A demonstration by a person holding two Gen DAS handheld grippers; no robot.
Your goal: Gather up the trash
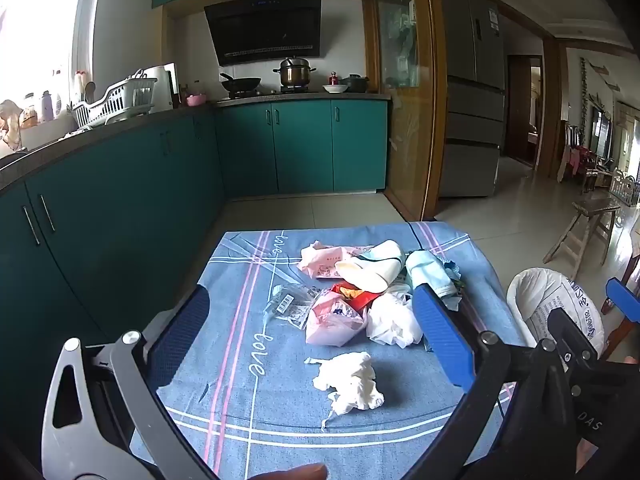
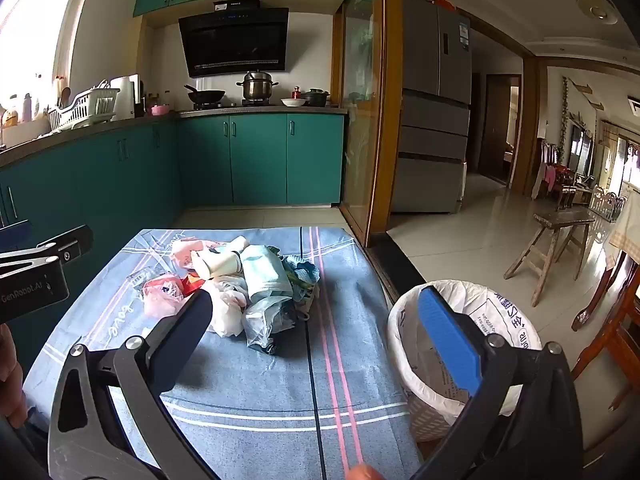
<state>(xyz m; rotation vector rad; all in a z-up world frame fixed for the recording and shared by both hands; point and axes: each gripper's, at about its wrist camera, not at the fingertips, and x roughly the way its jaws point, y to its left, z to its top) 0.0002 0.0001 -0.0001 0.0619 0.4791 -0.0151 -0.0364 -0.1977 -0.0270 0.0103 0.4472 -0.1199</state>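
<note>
One trash pile (image 1: 360, 292), one bin (image 2: 452, 344)

A crumpled tissue (image 1: 350, 380) lies on the bench (image 1: 240, 420) between the left claw (image 1: 312, 328) fingers, the trash heap (image 1: 360, 284) just behind it. The bin (image 2: 436, 360) stands right of the bench, behind the right claw (image 2: 320, 344).

The near edge of the bench (image 1: 280, 432) is cut off by the bottom of both pictures. Part of the trash bin (image 2: 436, 404) is hidden behind the right claw (image 2: 320, 336). The small print on the clear wrapper (image 1: 290, 306) cannot be read, and the lowest trash in the pile (image 2: 240, 280) is covered up.
</note>
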